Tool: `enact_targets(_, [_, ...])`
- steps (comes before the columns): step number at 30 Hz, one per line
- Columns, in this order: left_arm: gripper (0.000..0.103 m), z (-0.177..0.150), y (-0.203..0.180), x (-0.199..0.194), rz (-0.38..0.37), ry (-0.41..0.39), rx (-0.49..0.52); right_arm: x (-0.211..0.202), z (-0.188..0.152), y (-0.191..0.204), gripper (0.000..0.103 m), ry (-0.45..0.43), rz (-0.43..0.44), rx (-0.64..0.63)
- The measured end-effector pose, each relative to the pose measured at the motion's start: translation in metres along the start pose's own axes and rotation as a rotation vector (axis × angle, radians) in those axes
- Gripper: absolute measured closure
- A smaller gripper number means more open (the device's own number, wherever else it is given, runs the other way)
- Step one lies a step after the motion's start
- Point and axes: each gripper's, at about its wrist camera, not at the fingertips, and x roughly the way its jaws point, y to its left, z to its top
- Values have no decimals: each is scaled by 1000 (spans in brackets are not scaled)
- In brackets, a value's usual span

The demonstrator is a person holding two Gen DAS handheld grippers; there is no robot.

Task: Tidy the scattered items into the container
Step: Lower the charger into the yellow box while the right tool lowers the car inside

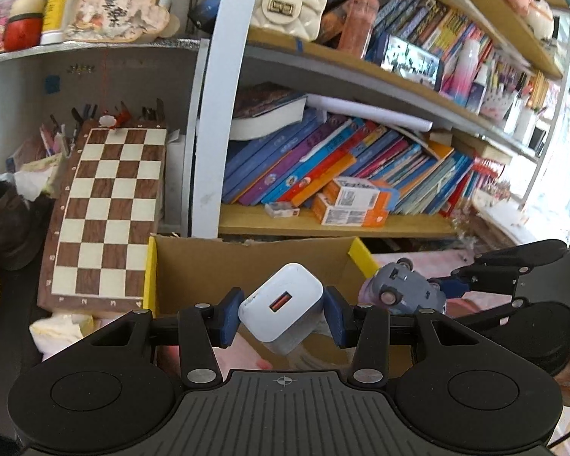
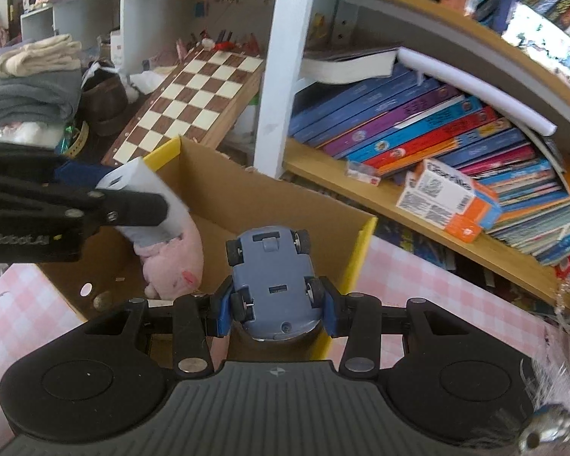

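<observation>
While both tongs hung over the open brown cardboard box (image 2: 247,205), my left gripper (image 1: 283,309) clamped a white USB charger block (image 1: 281,304); my right gripper (image 2: 277,304) pinched an upturned grey-blue toy car (image 2: 271,277).

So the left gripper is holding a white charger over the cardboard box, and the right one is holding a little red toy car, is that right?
Almost. The toy car in the right gripper is blue-grey, not red; the right wrist view shows it upside down, wheels up. The rest holds: the left gripper is holding the white charger over the cardboard box.
</observation>
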Motion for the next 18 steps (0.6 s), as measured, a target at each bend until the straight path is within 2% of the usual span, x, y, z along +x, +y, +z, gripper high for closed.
enact_targets(13, [59, 16, 7, 69, -3, 149, 132, 61, 11, 10, 62, 89, -3, -161])
enact_targets(18, [59, 14, 8, 89, 12, 197, 150, 77, 7, 14, 61, 135, -9, -219])
